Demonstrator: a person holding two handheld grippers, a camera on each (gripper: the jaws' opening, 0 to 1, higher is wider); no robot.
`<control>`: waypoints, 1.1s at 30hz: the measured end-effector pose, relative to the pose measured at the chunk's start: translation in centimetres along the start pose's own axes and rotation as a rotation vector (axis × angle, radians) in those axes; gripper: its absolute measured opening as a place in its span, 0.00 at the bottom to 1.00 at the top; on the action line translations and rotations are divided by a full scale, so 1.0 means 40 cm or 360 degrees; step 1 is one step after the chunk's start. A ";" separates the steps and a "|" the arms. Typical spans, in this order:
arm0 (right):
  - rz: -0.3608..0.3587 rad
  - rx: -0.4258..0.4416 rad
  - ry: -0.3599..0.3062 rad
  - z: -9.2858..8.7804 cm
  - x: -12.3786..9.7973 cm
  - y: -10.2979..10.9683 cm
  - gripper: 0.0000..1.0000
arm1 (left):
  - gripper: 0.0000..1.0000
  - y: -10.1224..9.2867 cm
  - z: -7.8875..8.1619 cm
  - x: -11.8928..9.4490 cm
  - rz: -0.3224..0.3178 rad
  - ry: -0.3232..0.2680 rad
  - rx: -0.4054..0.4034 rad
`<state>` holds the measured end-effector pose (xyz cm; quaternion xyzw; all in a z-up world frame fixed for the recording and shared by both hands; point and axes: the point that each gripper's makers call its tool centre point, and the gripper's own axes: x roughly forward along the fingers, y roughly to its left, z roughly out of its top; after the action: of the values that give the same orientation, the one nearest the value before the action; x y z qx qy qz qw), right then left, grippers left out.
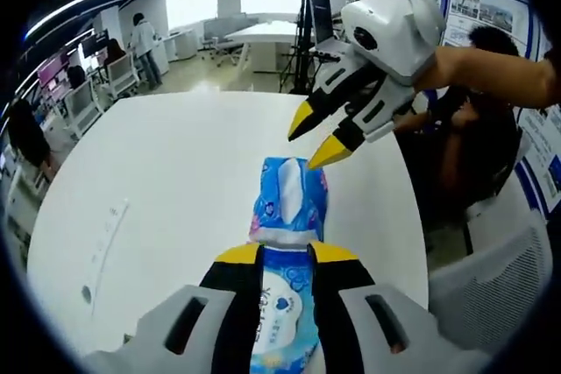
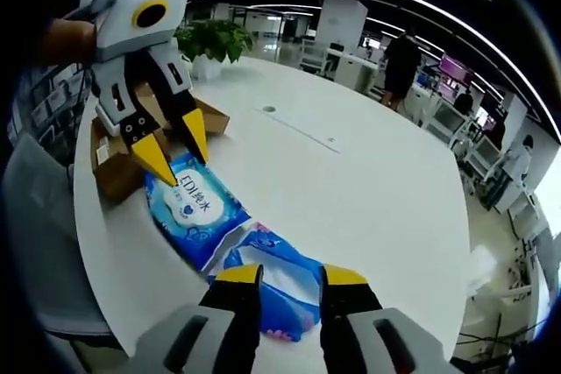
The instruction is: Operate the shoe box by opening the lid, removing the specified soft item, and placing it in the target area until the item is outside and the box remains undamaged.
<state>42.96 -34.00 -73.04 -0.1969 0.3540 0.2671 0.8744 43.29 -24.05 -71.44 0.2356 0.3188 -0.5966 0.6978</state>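
Observation:
A blue soft pack of wet wipes (image 1: 289,216) lies lengthwise on the round white table (image 1: 175,181). My left gripper (image 1: 286,254) is shut on its near end, with the pack filling the gap between the yellow-tipped jaws. My right gripper (image 1: 316,136) comes in from the upper right, jaws apart, its lower tip at the pack's far end. In the right gripper view the crumpled end of the pack (image 2: 272,282) sits between that gripper's (image 2: 291,274) spread jaws. The left gripper (image 2: 173,146) pinches the labelled end. The brown cardboard shoe box (image 2: 110,168) stands open behind it at the table's edge.
A potted plant (image 2: 215,41) stands on the table beyond the box. A person (image 1: 491,94) sits at the table's right edge beside a white chair (image 1: 500,278). Office desks, chairs and standing people (image 2: 401,59) fill the room around the table.

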 end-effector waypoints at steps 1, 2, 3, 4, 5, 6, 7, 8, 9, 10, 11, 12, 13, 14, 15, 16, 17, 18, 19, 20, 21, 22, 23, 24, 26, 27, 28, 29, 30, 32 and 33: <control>-0.0001 0.0001 -0.0001 0.001 -0.002 0.004 0.26 | 0.22 -0.001 -0.004 -0.010 0.0004 -0.0002 -0.0004; 0.0000 0.0003 -0.0006 0.003 -0.006 0.009 0.27 | 0.23 -0.003 -0.007 -0.018 0.0004 -0.0004 -0.0007; 0.0000 0.0008 -0.0010 0.004 -0.009 0.013 0.29 | 0.24 -0.004 -0.011 -0.028 0.0009 -0.0011 -0.0012; -0.0001 0.0014 -0.0012 0.005 -0.012 0.017 0.30 | 0.25 -0.003 -0.014 -0.035 0.0016 -0.0015 -0.0016; -0.0004 0.0019 -0.0013 0.006 -0.014 0.020 0.31 | 0.27 -0.002 -0.018 -0.045 0.0024 -0.0021 -0.0023; -0.0009 0.0024 -0.0013 0.008 -0.018 0.024 0.33 | 0.27 -0.003 -0.021 -0.051 0.0029 -0.0026 -0.0029; -0.0012 0.0029 -0.0010 0.008 -0.020 0.027 0.35 | 0.28 -0.002 -0.026 -0.060 0.0036 -0.0030 -0.0039; -0.0017 0.0032 -0.0009 0.010 -0.024 0.031 0.37 | 0.29 -0.003 -0.029 -0.066 0.0042 -0.0034 -0.0048; -0.0016 0.0033 -0.0013 0.011 -0.028 0.035 0.38 | 0.29 -0.004 -0.032 -0.076 0.0047 -0.0048 -0.0065; -0.0015 0.0032 -0.0021 0.014 -0.031 0.038 0.39 | 0.30 -0.005 -0.035 -0.082 0.0047 -0.0055 -0.0076; -0.0014 0.0032 -0.0025 0.016 -0.034 0.042 0.39 | 0.32 -0.008 -0.040 -0.090 0.0047 -0.0059 -0.0084; -0.0013 0.0034 -0.0030 0.019 -0.038 0.048 0.39 | 0.34 -0.008 -0.043 -0.096 0.0053 -0.0064 -0.0089; -0.0011 0.0034 -0.0034 0.021 -0.041 0.052 0.40 | 0.35 -0.010 -0.047 -0.102 0.0059 -0.0066 -0.0088; -0.0007 0.0033 -0.0037 0.023 -0.044 0.059 0.41 | 0.37 -0.011 -0.053 -0.112 0.0068 -0.0070 -0.0089; -0.0004 0.0032 -0.0039 0.024 -0.045 0.063 0.42 | 0.38 -0.012 -0.057 -0.119 0.0074 -0.0076 -0.0096; 0.0001 0.0029 -0.0039 0.026 -0.048 0.070 0.44 | 0.41 -0.012 -0.059 -0.123 0.0075 -0.0078 -0.0099; 0.0006 0.0026 -0.0038 0.028 -0.051 0.078 0.45 | 0.42 -0.013 -0.064 -0.132 0.0079 -0.0084 -0.0108; 0.0010 0.0020 -0.0039 0.030 -0.053 0.083 0.46 | 0.45 -0.015 -0.068 -0.139 0.0081 -0.0087 -0.0113; 0.0011 0.0016 -0.0042 0.031 -0.053 0.083 0.47 | 0.46 -0.015 -0.073 -0.151 0.0088 -0.0093 -0.0120; 0.0010 0.0014 -0.0045 0.034 -0.054 0.086 0.47 | 0.48 -0.016 -0.076 -0.158 0.0090 -0.0095 -0.0122; 0.0015 0.0009 -0.0051 0.038 -0.058 0.092 0.48 | 0.49 -0.016 -0.081 -0.171 0.0099 -0.0100 -0.0128; 0.0019 0.0009 -0.0062 0.044 -0.061 0.099 0.49 | 0.51 -0.016 -0.084 -0.180 0.0103 -0.0105 -0.0130; 0.0021 0.0010 -0.0070 0.048 -0.063 0.104 0.50 | 0.52 -0.015 -0.089 -0.194 0.0113 -0.0115 -0.0135; 0.0029 0.0006 -0.0076 0.054 -0.066 0.113 0.51 | 0.53 -0.014 -0.092 -0.202 0.0119 -0.0120 -0.0142; 0.0039 -0.0006 -0.0082 0.061 -0.069 0.126 0.53 | 0.56 -0.013 -0.104 -0.225 0.0131 -0.0133 -0.0163; 0.0044 -0.0012 -0.0084 0.064 -0.071 0.132 0.55 | 0.57 -0.013 -0.108 -0.233 0.0136 -0.0136 -0.0174; 0.0049 -0.0015 -0.0087 0.067 -0.072 0.137 0.56 | 0.59 -0.013 -0.116 -0.246 0.0144 -0.0139 -0.0181; 0.0057 -0.0021 -0.0090 0.070 -0.073 0.143 0.57 | 0.60 -0.012 -0.120 -0.254 0.0156 -0.0146 -0.0188; 0.0062 -0.0026 -0.0093 0.072 -0.074 0.148 0.58 | 0.61 -0.011 -0.125 -0.262 0.0165 -0.0151 -0.0195; 0.0078 -0.0043 -0.0096 0.079 -0.075 0.164 0.61 | 0.63 -0.009 -0.135 -0.287 0.0184 -0.0173 -0.0225; 0.0081 -0.0045 -0.0096 0.081 -0.076 0.168 0.62 | 0.65 -0.009 -0.138 -0.294 0.0192 -0.0181 -0.0233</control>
<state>38.71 -28.03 -69.72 -0.1918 0.3286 0.3001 0.8747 41.05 -12.16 -66.67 0.1686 0.3067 -0.5410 0.7648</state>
